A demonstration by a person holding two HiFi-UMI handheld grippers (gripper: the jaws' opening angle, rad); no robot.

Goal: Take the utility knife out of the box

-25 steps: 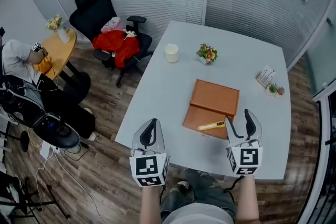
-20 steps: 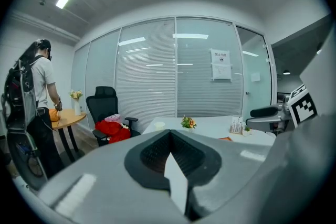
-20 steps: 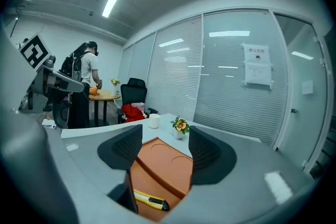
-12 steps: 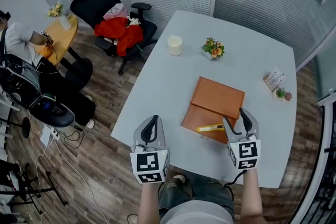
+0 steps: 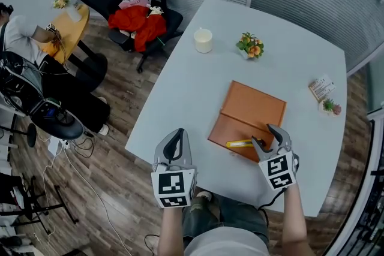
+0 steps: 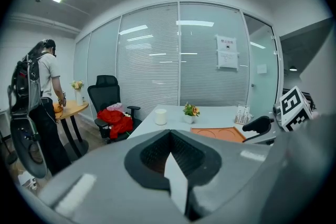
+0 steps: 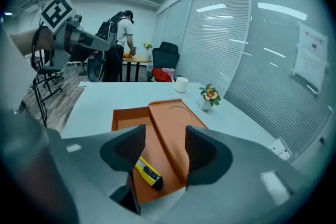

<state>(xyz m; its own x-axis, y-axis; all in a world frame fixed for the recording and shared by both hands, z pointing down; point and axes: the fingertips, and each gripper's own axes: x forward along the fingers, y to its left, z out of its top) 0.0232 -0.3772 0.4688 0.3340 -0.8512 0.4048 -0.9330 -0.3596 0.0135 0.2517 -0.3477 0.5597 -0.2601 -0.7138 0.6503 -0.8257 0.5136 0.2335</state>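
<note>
An orange box (image 5: pixel 231 133) lies open on the pale table (image 5: pixel 180 99), with its lid (image 5: pixel 255 106) folded back beyond it. In its tray rests the yellow utility knife (image 5: pixel 239 143). My right gripper (image 5: pixel 266 136) is open just right of the knife's end, its fingers low over the tray's near right corner. The right gripper view shows the knife (image 7: pixel 147 173) lying below the gap between the open jaws, nearer the left one, untouched. My left gripper (image 5: pixel 174 148) is shut on nothing over the table's near edge, well left of the box (image 6: pixel 218 132).
A white cup (image 5: pixel 203 41) and a small flower pot (image 5: pixel 251 46) stand at the table's far side. A card holder (image 5: pixel 322 88) and a tiny plant (image 5: pixel 330 107) sit at the right edge. Left of the table are a chair with red clothing (image 5: pixel 139 24) and a person (image 5: pixel 24 30).
My right gripper has moved forward and down to the box's near right corner, closing on the knife's end. The left gripper has stayed put.
</note>
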